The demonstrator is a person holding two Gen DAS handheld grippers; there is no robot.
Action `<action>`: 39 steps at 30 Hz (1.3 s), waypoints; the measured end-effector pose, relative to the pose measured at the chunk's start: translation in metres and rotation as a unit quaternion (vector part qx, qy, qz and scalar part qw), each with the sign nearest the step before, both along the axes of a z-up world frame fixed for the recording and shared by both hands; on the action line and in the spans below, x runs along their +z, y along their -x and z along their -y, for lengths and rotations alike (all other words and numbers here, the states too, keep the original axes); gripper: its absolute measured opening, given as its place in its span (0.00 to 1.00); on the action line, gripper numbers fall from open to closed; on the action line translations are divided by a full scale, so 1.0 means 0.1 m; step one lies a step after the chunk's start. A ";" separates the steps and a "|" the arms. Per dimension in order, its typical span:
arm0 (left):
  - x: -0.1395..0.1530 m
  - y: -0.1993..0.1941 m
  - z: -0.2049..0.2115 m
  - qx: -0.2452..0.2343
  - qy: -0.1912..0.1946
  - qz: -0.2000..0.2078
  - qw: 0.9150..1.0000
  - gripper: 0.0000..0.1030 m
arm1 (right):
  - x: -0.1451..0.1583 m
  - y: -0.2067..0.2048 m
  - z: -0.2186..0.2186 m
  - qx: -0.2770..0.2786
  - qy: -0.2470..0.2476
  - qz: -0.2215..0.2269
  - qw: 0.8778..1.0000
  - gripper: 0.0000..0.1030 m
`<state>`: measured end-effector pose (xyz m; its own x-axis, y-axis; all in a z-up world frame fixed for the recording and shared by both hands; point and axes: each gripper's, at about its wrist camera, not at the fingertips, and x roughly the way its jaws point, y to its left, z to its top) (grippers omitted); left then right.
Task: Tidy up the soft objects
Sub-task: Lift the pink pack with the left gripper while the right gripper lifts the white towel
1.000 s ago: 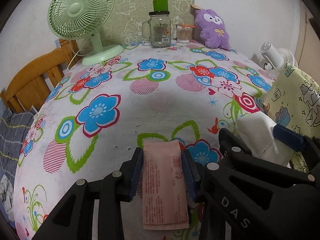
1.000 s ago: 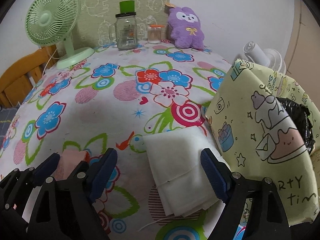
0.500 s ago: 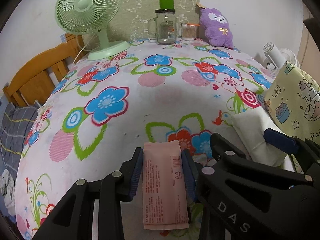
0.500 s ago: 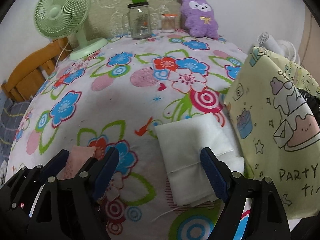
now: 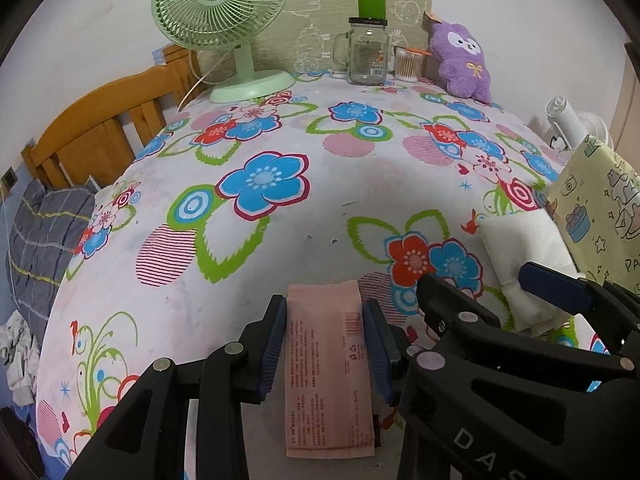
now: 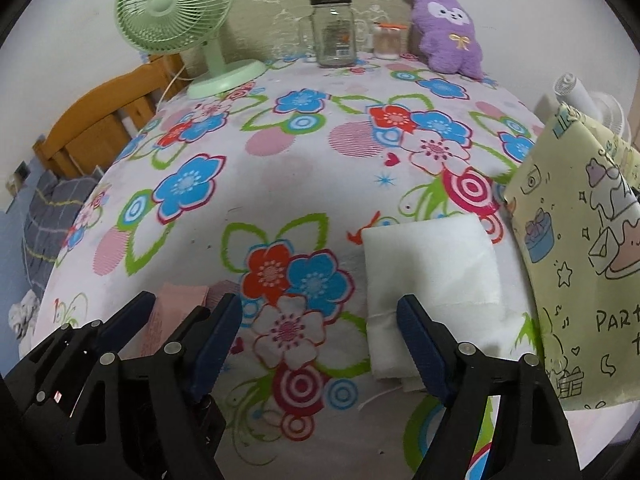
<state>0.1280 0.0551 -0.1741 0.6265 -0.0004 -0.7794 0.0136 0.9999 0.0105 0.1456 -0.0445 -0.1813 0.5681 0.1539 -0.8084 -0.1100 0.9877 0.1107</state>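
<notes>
1. The left hand-held gripper (image 5: 325,344) is closed on the pink packet (image 5: 326,364), one pad against each long edge, roughly mid-length. The packet appears lifted clear of the tabletop (image 5: 280,264), though that cannot be confirmed.
2. The right hand-held gripper (image 6: 320,340) stands wide open and holds nothing. Its right finger (image 6: 424,344) overlaps the near left edge of the folded white cloth (image 6: 432,272); contact cannot be confirmed.
3. Handling, pink packet: judged light, flat and pliable, with a smooth printed wrapper that may slip. The present grip across its width appears suitable.
4. Handling, white cloth: judged soft, limp and layered. A grip across the folded stack at its near edge appears best, to keep the layers together.
5. Orientation: the packet's long axis runs straight ahead along the left gripper's fingers, far end projecting beyond the tips. The cloth's long axis runs ahead of the right gripper, beside the yellow printed bag (image 6: 580,240) to its right.
</notes>
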 end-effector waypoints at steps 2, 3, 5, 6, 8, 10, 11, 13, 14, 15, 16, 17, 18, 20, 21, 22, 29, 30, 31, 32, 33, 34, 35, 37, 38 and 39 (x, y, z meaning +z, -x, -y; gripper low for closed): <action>0.03 0.01 0.01 -0.002 0.002 0.007 1.000 0.38 | 0.05 0.01 -0.01 0.003 0.004 0.008 1.000 0.78; 0.04 0.01 0.02 -0.002 0.003 0.009 1.000 0.38 | 0.07 0.02 0.00 0.002 0.006 0.011 1.000 0.78; 0.07 0.00 0.05 -0.007 0.007 0.013 1.000 0.38 | 0.10 0.02 0.03 0.000 0.009 0.015 1.000 0.78; 0.07 -0.01 0.07 -0.010 0.008 0.014 1.000 0.38 | 0.12 0.02 0.04 -0.005 0.016 0.019 1.000 0.78; 0.08 -0.02 0.12 -0.016 0.009 0.017 1.000 0.38 | 0.13 0.02 0.07 -0.011 0.025 0.025 0.999 0.78; 0.09 -0.04 0.17 -0.022 0.010 0.019 1.000 0.38 | 0.15 0.01 0.12 -0.020 0.038 0.032 0.999 0.78; 0.09 -0.06 0.19 -0.025 0.010 0.019 0.999 0.38 | 0.16 0.00 0.14 -0.024 0.042 0.034 0.998 0.78; 0.09 -0.10 0.25 -0.032 0.008 0.019 0.999 0.38 | 0.16 -0.03 0.19 -0.036 0.052 0.037 0.997 0.78; 0.08 -0.11 0.27 -0.035 0.008 0.019 0.999 0.38 | 0.15 -0.04 0.22 -0.042 0.056 0.038 0.997 0.78; 0.07 -0.13 0.29 -0.038 0.007 0.018 0.999 0.38 | 0.14 -0.06 0.25 -0.050 0.062 0.037 0.996 0.78; 0.06 -0.14 0.31 -0.041 0.006 0.017 0.999 0.38 | 0.13 -0.07 0.26 -0.056 0.065 0.036 0.996 0.78; 0.05 -0.16 0.33 -0.044 0.005 0.015 0.999 0.38 | 0.12 -0.09 0.29 -0.063 0.068 0.035 0.995 0.78; 0.05 -0.16 0.34 -0.045 0.004 0.014 0.999 0.38 | 0.10 -0.10 0.30 -0.068 0.070 0.033 0.995 0.78; 0.02 -0.19 0.36 -0.048 0.001 0.010 0.999 0.38 | 0.07 -0.13 0.34 -0.079 0.073 0.028 0.994 0.78; 0.01 -0.20 0.37 -0.048 0.000 0.009 0.999 0.38 | 0.05 -0.15 0.36 -0.083 0.073 0.023 0.994 0.78; -0.01 -0.21 0.37 -0.048 -0.001 0.007 0.999 0.38 | 0.02 -0.17 0.38 -0.087 0.072 0.019 0.993 0.78; -0.04 -0.24 0.36 -0.043 -0.001 0.005 0.999 0.38 | -0.08 -0.21 0.46 -0.103 0.051 0.005 0.993 0.78; -0.04 -0.24 0.36 -0.043 -0.002 0.005 0.999 0.38 | -0.09 -0.22 0.46 -0.105 0.050 0.003 0.993 0.78; -0.04 -0.24 0.36 -0.044 -0.004 0.006 0.999 0.38 | -0.10 -0.23 0.48 -0.108 0.046 -0.002 0.993 0.78; -0.04 -0.24 0.36 -0.044 -0.005 0.007 0.999 0.38 | -0.11 -0.23 0.49 -0.111 0.041 -0.005 0.993 0.78; -0.04 -0.24 0.35 -0.045 -0.007 0.007 0.999 0.38 | -0.12 -0.23 0.50 -0.113 0.041 -0.003 0.993 0.78; -0.04 -0.25 0.35 -0.045 -0.007 0.007 0.999 0.38 | -0.12 -0.22 0.50 -0.114 0.040 -0.003 0.993 0.78; -0.04 -0.25 0.35 -0.045 -0.007 0.008 0.999 0.38 | -0.12 -0.22 0.50 -0.114 0.040 -0.002 0.993 0.78; -0.04 -0.24 0.35 -0.045 -0.008 0.007 0.999 0.38 | -0.12 -0.21 0.50 -0.115 0.040 -0.003 0.993 0.77; -0.04 -0.24 0.36 -0.045 -0.009 0.007 0.999 0.38 | -0.12 -0.22 0.50 -0.114 0.041 -0.003 0.993 0.76; -0.04 -0.24 0.37 -0.045 -0.010 0.008 0.999 0.38 | -0.12 -0.21 0.50 -0.114 0.041 -0.004 0.993 0.75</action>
<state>0.1517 0.0186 -0.1778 0.6366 -0.0418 -0.7701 0.1026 0.9942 0.0308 0.1671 -0.0941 -0.1929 0.5748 -0.0438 -0.8171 0.1177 0.9926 0.0296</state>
